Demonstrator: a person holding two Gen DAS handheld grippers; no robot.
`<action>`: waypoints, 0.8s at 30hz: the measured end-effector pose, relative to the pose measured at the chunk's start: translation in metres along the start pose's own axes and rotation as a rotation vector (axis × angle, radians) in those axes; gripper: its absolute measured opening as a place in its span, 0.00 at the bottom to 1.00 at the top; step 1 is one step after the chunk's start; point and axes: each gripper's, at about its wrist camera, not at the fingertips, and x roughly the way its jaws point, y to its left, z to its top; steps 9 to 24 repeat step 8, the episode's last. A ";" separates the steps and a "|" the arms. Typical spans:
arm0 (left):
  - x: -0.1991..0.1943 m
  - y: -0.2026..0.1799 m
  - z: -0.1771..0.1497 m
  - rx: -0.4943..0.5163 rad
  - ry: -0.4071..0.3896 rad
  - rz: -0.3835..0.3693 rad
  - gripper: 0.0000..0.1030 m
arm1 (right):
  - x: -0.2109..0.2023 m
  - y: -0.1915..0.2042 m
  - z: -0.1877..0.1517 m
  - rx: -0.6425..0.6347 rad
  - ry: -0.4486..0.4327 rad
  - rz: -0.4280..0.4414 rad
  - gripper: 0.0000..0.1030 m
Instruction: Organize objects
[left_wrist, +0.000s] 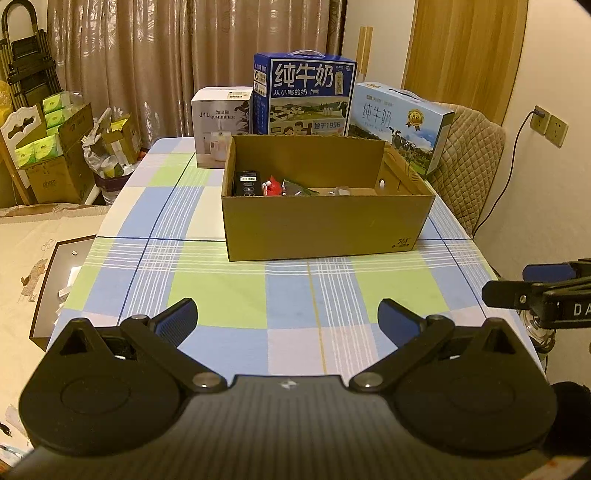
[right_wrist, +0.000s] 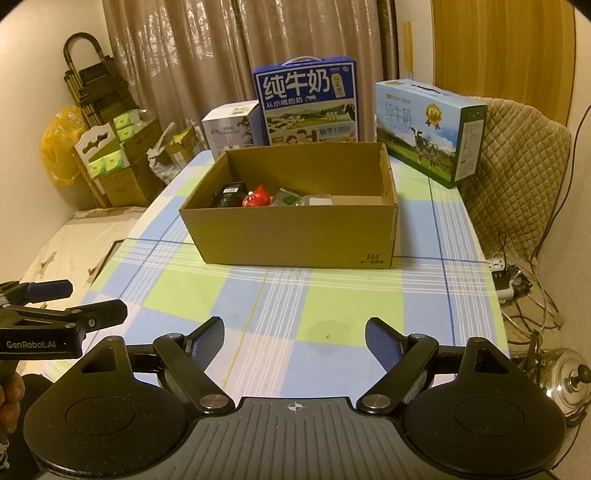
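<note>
While both grippers hang with jaws spread wide and holding nothing above the near edge of a checked tablecloth (left_wrist: 229, 295), an open cardboard box (left_wrist: 325, 229) sits toward the far half of the table, its plain brown front wall marked with a small dark logo at the lower right corner. Along the box floor, from left to right, lie a black carton (left_wrist: 246, 182) with a white barcode label, a small red toy (left_wrist: 273, 187), a crinkled grey-green packet (left_wrist: 295, 186) and a pale small item (left_wrist: 341, 191) too blurred to make out; all are gathered against the left and middle of the near wall, and the right end of the floor shows bare cardboard. Behind the box, along the far edge of the table, stand a white humidifier box (left_wrist: 218, 125) at the left, a tall dark-blue milk carton (left_wrist: 306, 96) with a clear handle in the middle, and a light-blue milk carton (left_wrist: 402, 125) at the right, angled toward the far right corner. The left gripper (left_wrist: 287, 321) shows blue-padded fingers well apart over a blue and white square of the cloth. The right gripper (right_wrist: 294, 341) is likewise wide open, over green and blue checks, with the left one visible beside it at the table's left edge.
</note>
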 end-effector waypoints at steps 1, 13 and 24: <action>0.000 0.000 0.000 -0.001 -0.001 -0.003 0.99 | 0.000 0.000 0.000 -0.001 0.000 -0.001 0.79; -0.005 0.000 -0.002 -0.005 -0.024 -0.002 0.99 | -0.001 0.000 -0.001 -0.001 -0.002 -0.002 0.79; -0.005 0.000 -0.002 -0.005 -0.024 -0.002 0.99 | -0.001 0.000 -0.001 -0.001 -0.002 -0.002 0.79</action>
